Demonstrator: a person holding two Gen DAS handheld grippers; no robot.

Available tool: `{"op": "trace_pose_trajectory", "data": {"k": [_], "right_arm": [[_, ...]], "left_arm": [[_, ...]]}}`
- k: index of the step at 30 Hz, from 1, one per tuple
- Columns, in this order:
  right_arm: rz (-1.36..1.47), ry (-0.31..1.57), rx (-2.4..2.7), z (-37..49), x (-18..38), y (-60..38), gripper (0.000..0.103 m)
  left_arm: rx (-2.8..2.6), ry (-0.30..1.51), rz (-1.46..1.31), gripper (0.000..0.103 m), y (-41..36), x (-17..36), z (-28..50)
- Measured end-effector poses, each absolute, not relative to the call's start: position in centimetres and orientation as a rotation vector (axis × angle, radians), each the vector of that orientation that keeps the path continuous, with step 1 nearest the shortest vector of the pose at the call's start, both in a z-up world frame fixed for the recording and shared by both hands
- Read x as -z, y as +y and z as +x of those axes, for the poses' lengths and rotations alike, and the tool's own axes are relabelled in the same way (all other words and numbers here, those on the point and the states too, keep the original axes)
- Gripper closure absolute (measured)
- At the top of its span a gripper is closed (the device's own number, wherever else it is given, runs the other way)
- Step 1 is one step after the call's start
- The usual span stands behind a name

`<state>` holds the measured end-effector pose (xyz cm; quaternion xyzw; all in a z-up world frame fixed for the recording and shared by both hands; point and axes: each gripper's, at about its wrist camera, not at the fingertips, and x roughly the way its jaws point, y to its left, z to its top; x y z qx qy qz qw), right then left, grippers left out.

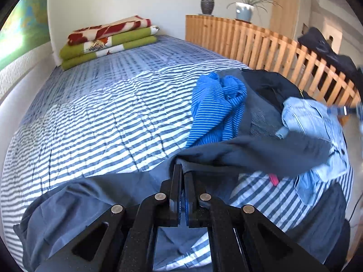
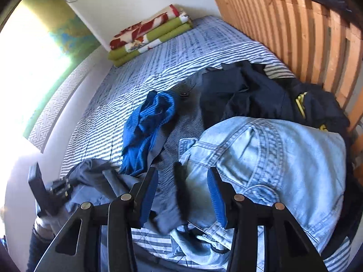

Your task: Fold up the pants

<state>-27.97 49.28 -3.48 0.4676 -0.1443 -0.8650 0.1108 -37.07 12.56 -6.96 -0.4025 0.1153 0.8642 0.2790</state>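
Note:
My left gripper (image 1: 182, 170) is shut on a fold of the grey-blue pants (image 1: 261, 149), which hang from its tips, drape over the striped bed (image 1: 102, 113) and stretch right toward the clothes pile. In the right wrist view the same pants (image 2: 95, 181) lie bunched at the lower left beside the blurred left gripper (image 2: 56, 188). My right gripper (image 2: 182, 171) stands open above the pile, over the edge of light denim jeans (image 2: 272, 154). A dark blurred strip shows between its fingers, touching neither pad.
The pile also holds a blue striped garment (image 1: 217, 106), a grey checked piece (image 2: 186, 124) and dark navy clothes (image 2: 245, 90). Folded blankets (image 1: 106, 43) lie at the bed's far end. A wooden slatted rail (image 1: 261, 45) runs along the right side, a wall along the left.

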Motion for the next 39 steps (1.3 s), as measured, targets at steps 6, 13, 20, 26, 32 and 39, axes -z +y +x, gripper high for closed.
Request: {"op": "trace_pose_trajectory", "data": {"k": [6, 13, 20, 26, 32, 39], "right_arm": [[1.431, -0.198, 2.396, -26.1, 6.8, 42.8, 0.054], [1.4, 0.305, 2.376, -24.1, 11.6, 33.3, 0.052], [1.479, 0.777, 2.334, -23.7, 16.3, 29.3, 0.091], [1.394, 0.208, 2.339, -20.7, 7.5, 34.4, 0.103], [1.22, -0.187, 2.461, -19.6, -1.0, 41.2, 0.103], [1.428, 0.078, 2.347, -24.7, 7.8, 36.5, 0.063]], "left_arm": [[-2.306, 0.379, -1.082, 0.102, 13.1, 7.6, -36.7], [-2.322, 0.386, -1.1, 0.102, 11.6, 7.9, -35.5], [-2.321, 0.384, -1.139, 0.102, 9.6, 8.3, -34.9], [-2.29, 0.457, -1.081, 0.102, 8.3, 6.7, -32.7], [-2.287, 0.423, -1.089, 0.102, 7.6, 6.1, -33.4], [-2.303, 0.388, -1.189, 0.102, 6.8, 9.0, -35.3]]}}
